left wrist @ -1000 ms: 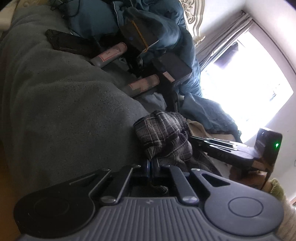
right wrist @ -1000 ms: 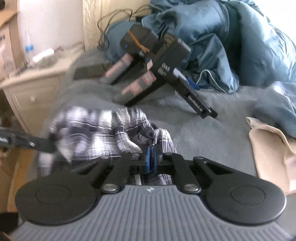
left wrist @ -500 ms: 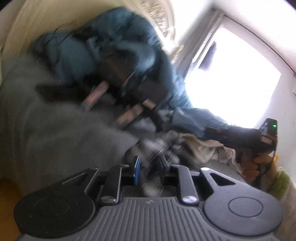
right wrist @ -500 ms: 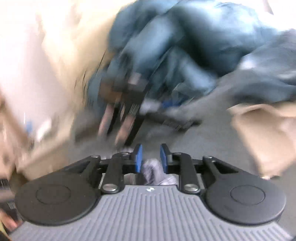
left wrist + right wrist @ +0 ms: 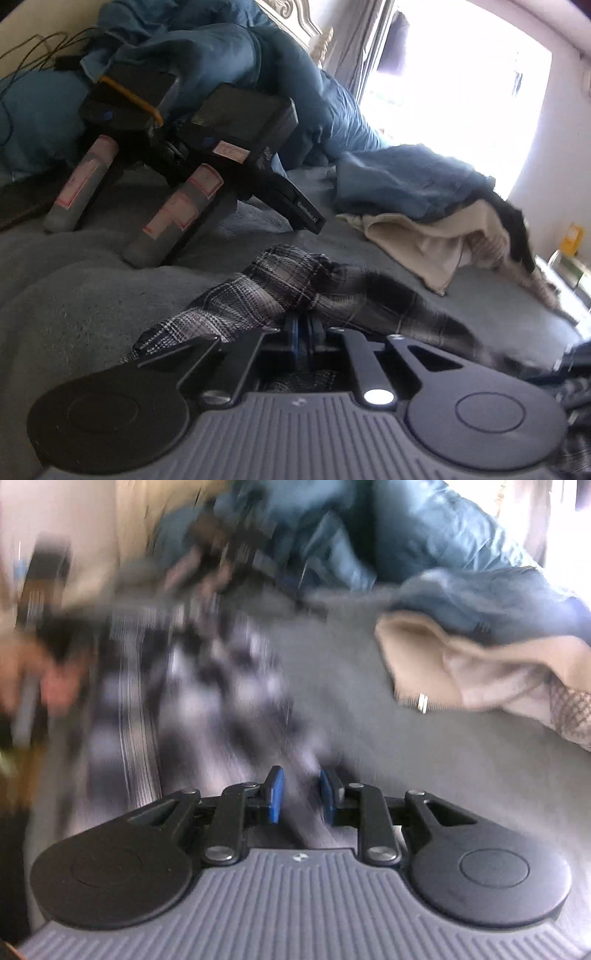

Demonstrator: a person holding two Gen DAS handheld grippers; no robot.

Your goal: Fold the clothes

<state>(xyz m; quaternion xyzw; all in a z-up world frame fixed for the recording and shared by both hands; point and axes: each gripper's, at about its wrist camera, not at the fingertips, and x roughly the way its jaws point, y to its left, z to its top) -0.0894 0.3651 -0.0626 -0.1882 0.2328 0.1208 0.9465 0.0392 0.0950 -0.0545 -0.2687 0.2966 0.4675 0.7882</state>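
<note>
Here, your workspace is one grey fleece blanket spread over the bed, with one rumpled blue duvet heaped at its far end. On the blanket lie two spare black grippers with grey handles, one blue garment over one beige garment, and one black-and-white plaid cloth nearest you. Your left gripper has just pinched closed on that plaid cloth. Your right gripper stands parted over blurred plaid fabric, pressing nothing.
</note>
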